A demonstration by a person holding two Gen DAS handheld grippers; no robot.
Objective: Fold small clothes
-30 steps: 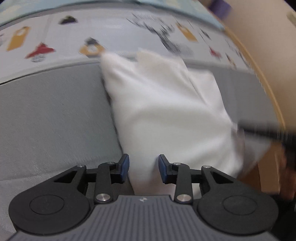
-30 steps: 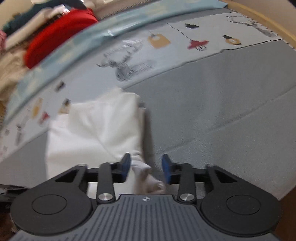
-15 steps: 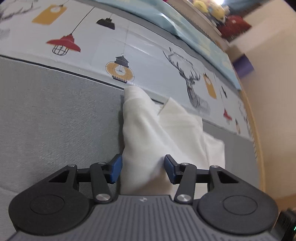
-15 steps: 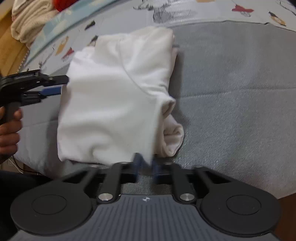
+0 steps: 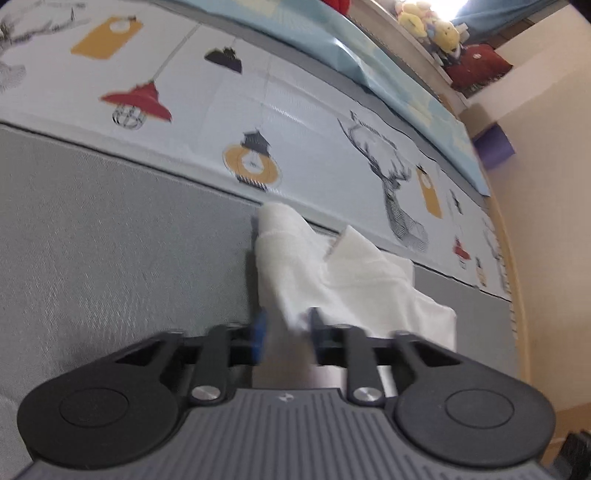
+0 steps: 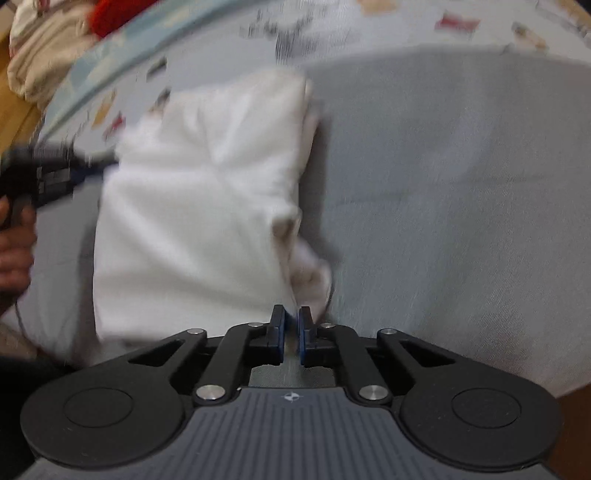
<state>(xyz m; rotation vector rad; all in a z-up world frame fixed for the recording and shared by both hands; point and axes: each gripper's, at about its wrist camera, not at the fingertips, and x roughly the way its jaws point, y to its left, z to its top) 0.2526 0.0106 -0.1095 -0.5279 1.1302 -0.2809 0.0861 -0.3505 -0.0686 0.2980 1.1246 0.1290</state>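
A folded white garment [image 5: 332, 280] lies on the grey mat [image 5: 110, 240], its far corner touching the printed sheet. My left gripper [image 5: 287, 328] straddles its near edge. The jaws are closing, with a thick fold of cloth between the blurred blue pads. In the right wrist view the garment [image 6: 192, 206] spreads to the left, with a rolled sleeve along its right side. My right gripper [image 6: 291, 317] is nearly shut on a thin corner of that cloth, its jaws easing open a little. The left gripper [image 6: 55, 173], held by a hand [image 6: 14, 240], is at the garment's left edge.
A pale sheet printed with lamps and a deer [image 5: 295, 122] runs behind the mat. Plush toys [image 5: 428, 22] and a red bag sit on a ledge beyond. A pile of red and beige clothes [image 6: 40, 55] lies at the far left. Grey mat [image 6: 443, 184] stretches to the right.
My right gripper went from open to pinched on the garment's near corner. My left gripper swung along the garment's edge, and its jaws narrowed around the fold.
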